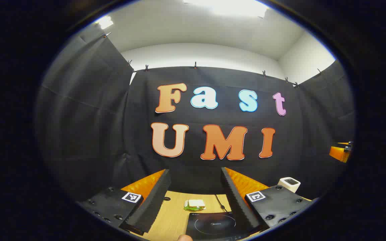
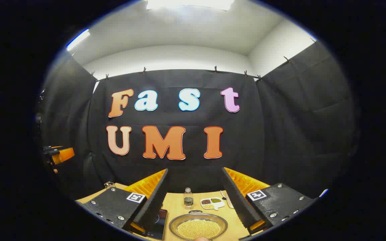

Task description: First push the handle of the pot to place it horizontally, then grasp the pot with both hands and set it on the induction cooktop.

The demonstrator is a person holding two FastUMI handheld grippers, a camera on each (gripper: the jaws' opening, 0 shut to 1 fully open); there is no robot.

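Observation:
In the right gripper view, a shallow metal pot (image 2: 198, 227) full of yellow grains sits on the wooden table just ahead of my right gripper (image 2: 195, 169). The gripper is open and holds nothing. A thin loop handle (image 2: 195, 211) shows at the pot's far rim. The black induction cooktop (image 1: 213, 224) lies low between the fingers of my left gripper (image 1: 194, 170), which is also open and holds nothing. A corner of the cooktop (image 2: 157, 222) sits left of the pot. Each gripper's orange body appears far off in the other's view: the right gripper (image 1: 340, 152) and the left gripper (image 2: 60, 154).
Behind the cooktop lie a green-and-white sponge (image 1: 194, 205) and a black cable (image 1: 219, 202). A white appliance (image 1: 289, 184) stands at the right. Beyond the pot stand a small bottle (image 2: 188, 197) and a divided dish of beans (image 2: 212, 202). The wooden table (image 1: 173, 217) ends at the cloth wall.

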